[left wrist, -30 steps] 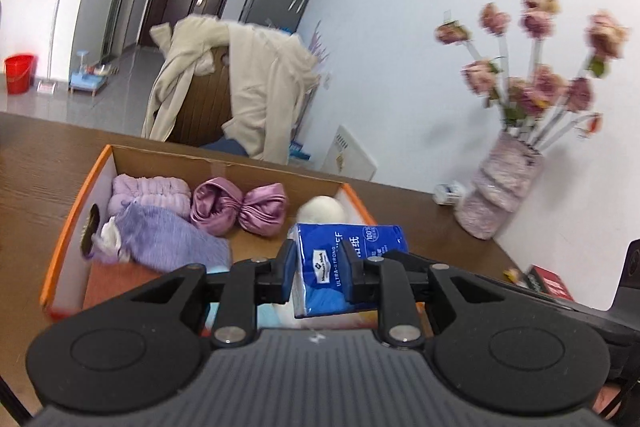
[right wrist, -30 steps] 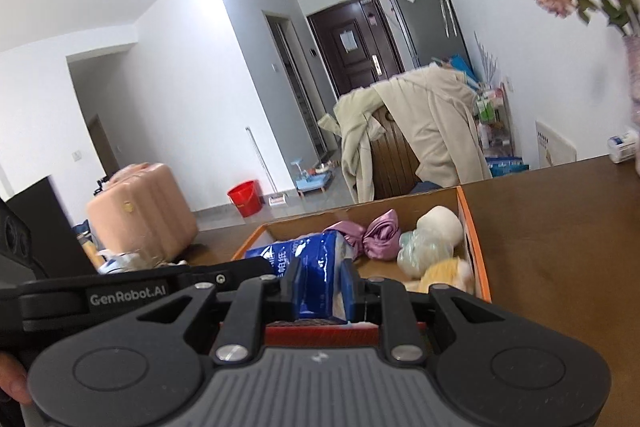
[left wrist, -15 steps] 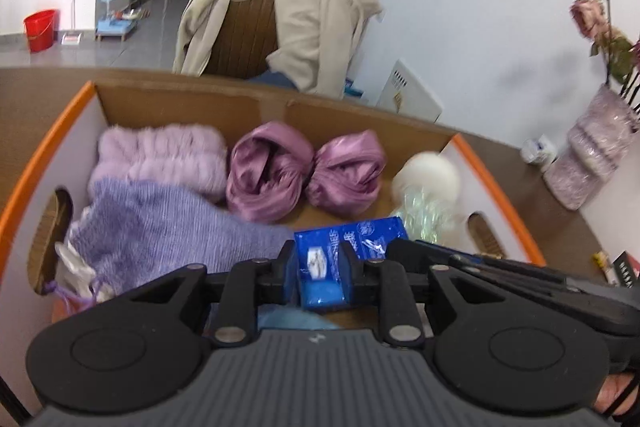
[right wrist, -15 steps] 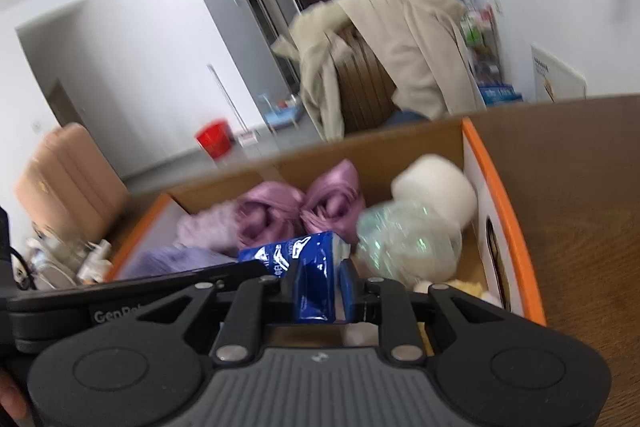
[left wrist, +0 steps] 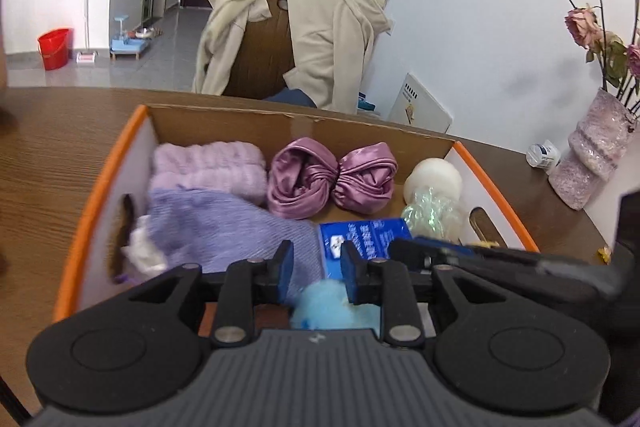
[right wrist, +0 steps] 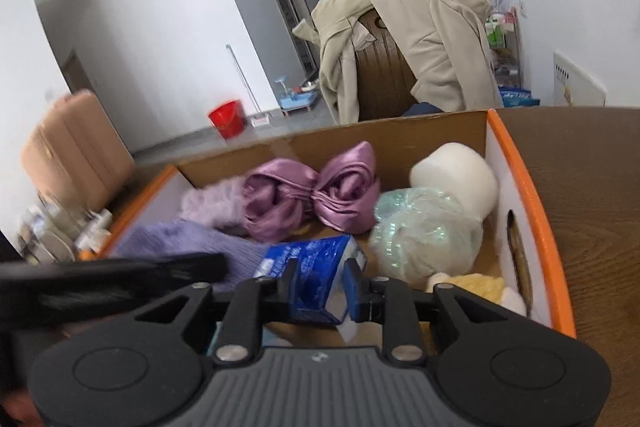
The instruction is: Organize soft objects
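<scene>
The blue tissue pack [right wrist: 316, 267] lies inside the orange-rimmed box [left wrist: 100, 187], near its front edge, between the lilac knit cloth [left wrist: 224, 223] and the shiny plastic bundle [right wrist: 424, 231]. The left claw [left wrist: 312, 269] has just been opening and stands spread, the pack beyond its tips. The right claw [right wrist: 320, 281] has also been opening, the pack's end between its pads. The worktop [right wrist: 592, 187] lies bare beside the box's right edge
</scene>
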Motion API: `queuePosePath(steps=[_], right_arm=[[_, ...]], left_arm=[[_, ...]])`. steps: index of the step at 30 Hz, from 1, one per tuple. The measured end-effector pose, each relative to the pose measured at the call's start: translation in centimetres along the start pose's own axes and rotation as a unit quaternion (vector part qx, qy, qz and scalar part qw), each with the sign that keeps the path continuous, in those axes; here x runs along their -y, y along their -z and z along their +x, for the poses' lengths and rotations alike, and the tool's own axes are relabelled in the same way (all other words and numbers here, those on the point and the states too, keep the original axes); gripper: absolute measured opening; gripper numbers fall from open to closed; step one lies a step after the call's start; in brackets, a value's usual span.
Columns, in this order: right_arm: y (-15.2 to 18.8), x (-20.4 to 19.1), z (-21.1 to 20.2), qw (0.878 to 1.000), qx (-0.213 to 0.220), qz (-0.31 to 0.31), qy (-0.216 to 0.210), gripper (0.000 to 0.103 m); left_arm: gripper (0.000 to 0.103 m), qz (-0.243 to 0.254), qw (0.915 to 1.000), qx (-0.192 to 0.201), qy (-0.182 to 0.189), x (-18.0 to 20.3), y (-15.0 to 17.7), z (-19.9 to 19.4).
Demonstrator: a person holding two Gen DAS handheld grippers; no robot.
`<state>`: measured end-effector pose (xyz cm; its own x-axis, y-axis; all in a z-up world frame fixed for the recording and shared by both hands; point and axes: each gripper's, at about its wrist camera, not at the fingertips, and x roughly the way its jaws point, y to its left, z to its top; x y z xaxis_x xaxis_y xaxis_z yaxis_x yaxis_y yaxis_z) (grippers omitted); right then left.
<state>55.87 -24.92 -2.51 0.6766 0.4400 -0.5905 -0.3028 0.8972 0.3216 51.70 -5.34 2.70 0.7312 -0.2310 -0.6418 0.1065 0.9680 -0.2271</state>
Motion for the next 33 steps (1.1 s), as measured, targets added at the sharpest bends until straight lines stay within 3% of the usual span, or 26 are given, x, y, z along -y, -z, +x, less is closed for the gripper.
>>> queuePosePath(steps=[8, 12, 17, 23, 27, 33], right_arm=[[-0.4, -0.9, 1.0, 0.998, -0.043, -0.01, 0.04, 0.018], [-1.1, -0.9, -0.7, 0.997, -0.058, 0.03, 0.036, 0.024], [-0.8, -2.8, -7.1, 0.998, -0.02, 0.013, 0.055, 0.033], [0.7, -5.9, -16.8, 0.997, 0.036, -0.019, 0.063, 0.049], [3.4, -8.2, -22.9, 0.994, 0.08, -0.047, 0.062, 0.057], [9.2, -11.9, -30.3, 0.978, 0.172, -0.088, 0.075, 0.065]], left_arm=[[0.028, 0.005, 0.9999, 0.015, -0.004, 0.0, 1.1, -6.7], [0.031, 0.016, 0.9993, 0.029, -0.014, 0.6, 1.8, -9.8], [0.033, 0.024, 0.9987, 0.038, -0.025, 0.9, 2.7, -12.8], [0.05, 0.034, 0.9961, 0.078, -0.025, 1.9, 5.0, -18.4], [0.064, 0.05, 0.9912, 0.119, -0.029, 2.4, 7.6, -22.7], [0.072, 0.065, 0.9832, 0.167, -0.035, 3.2, 12.3, -27.7]])
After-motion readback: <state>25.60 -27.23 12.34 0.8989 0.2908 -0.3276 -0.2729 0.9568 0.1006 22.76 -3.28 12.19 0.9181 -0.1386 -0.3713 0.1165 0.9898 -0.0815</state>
